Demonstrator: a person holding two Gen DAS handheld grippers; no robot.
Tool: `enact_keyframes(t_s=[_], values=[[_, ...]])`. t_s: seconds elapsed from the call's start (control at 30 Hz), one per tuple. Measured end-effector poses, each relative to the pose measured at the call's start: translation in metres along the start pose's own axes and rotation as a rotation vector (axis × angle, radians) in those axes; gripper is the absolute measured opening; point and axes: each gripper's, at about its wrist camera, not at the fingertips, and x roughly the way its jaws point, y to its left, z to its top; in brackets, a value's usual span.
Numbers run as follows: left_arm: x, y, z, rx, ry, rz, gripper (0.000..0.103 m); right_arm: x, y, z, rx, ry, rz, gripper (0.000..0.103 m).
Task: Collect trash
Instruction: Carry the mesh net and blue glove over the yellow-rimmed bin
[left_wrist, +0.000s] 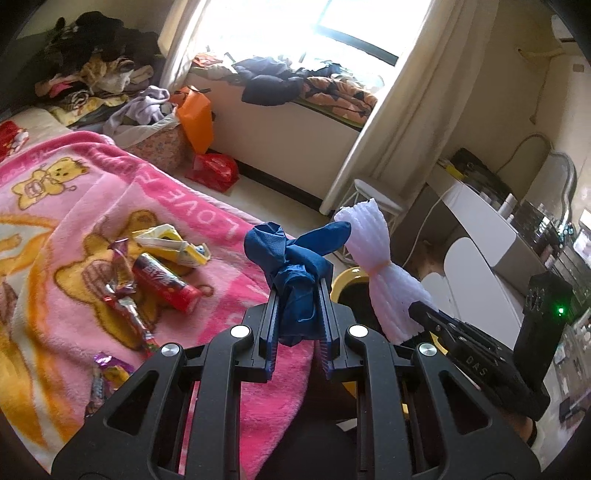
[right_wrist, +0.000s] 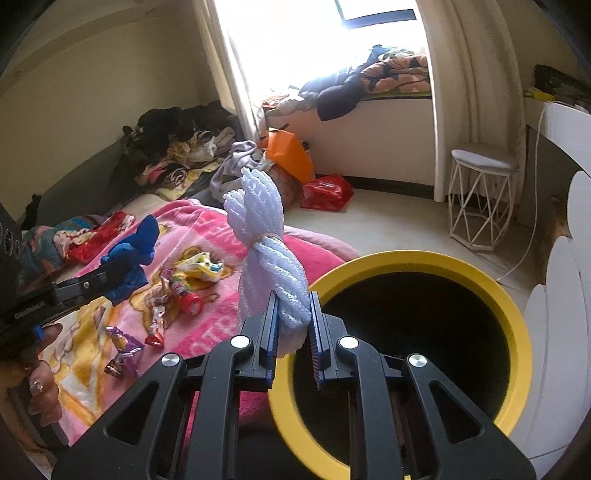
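Left gripper (left_wrist: 298, 295): clamped on a blue glove (left_wrist: 291, 266), held above the blanket's (left_wrist: 74, 229) edge. Right gripper (right_wrist: 292, 314): clamped on a white foam bundle (right_wrist: 264, 240), beside the yellow bin's (right_wrist: 517, 332) rim; neither item dropped yet. Remaining: several wrappers (left_wrist: 162, 273) lie on the blanket; the task looks roughly midway.
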Motion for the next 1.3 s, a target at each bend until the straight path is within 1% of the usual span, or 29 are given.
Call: enact_keyframes(t_s=[0.37,0.73,1.3], values=[[0.009,-0.023,-0.006,0.042,0.024,-0.043,0.013,-0.009,-0.025,-0.007,0.048,-0.009,-0.049,0.015],[0.02,-0.055,-0.016,0.105,0.055,-0.097,0.013,-0.014,-0.048,-0.017,0.098,-0.008,-0.092,0.015],[0.043,-0.086,-0.03,0.15,0.106,-0.14,0.013,-0.016,-0.084,-0.029,0.186,0.003,-0.164,0.015]])
